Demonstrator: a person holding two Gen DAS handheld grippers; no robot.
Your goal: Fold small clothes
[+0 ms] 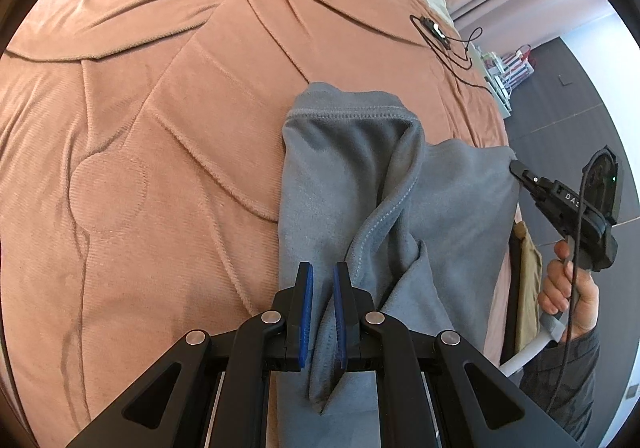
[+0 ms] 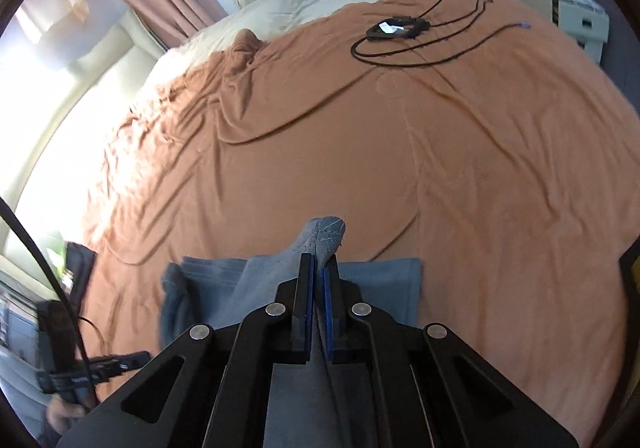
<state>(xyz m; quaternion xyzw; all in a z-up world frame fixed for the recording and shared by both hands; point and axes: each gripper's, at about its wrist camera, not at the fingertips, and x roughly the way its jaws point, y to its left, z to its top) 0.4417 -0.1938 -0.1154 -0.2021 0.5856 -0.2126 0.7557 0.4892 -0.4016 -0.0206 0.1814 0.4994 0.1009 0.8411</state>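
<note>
Grey fleece garment, rumpled, on bed

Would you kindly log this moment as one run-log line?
step: fold in progress | left gripper: shut on grey garment | right gripper: shut on garment's edge | surface: orange blanket

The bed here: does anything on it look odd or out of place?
Yes. A small black device with loose looped cables lies on the orange blanket, far behind the grey garment. It looks unrelated to the folding.
</note>
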